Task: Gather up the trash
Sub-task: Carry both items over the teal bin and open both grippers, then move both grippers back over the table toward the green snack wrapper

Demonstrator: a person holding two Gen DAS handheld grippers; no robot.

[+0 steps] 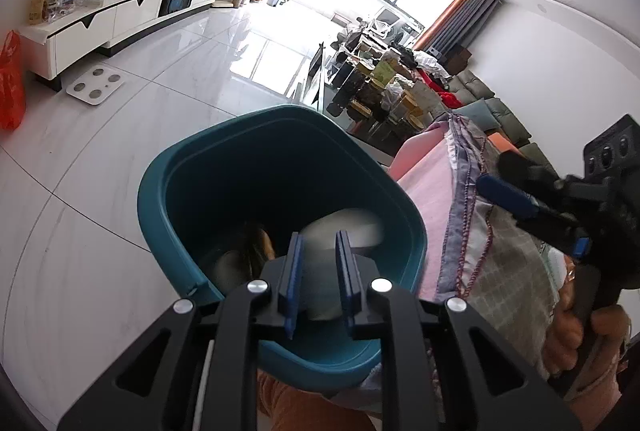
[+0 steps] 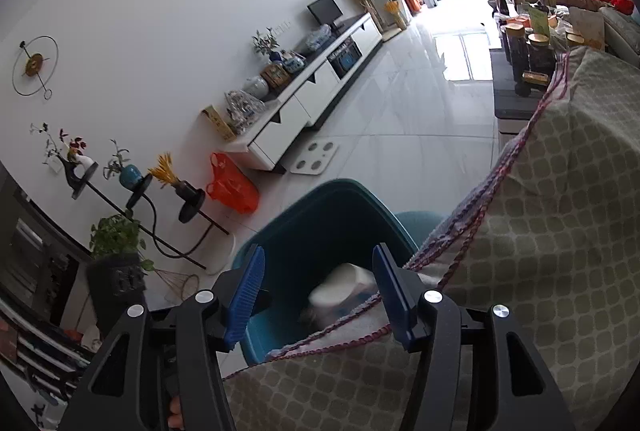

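Observation:
A teal trash bin stands on the white tiled floor beside a cloth-covered seat. My left gripper hovers over its mouth, pointing down into it. Its jaws stand a narrow gap apart and press on nothing. Beyond the fingertips a blurred white piece of trash lies inside the bin, next to something brown. My right gripper is open wide and empty above the bin edge, where the same white piece shows as a blur. The right gripper also appears in the left wrist view, held in a hand.
A green checked cloth with a pink layer borders the bin on the right. An orange plastic bag, a white floor scale and a long white cabinet line the far wall. A low table with jars stands behind.

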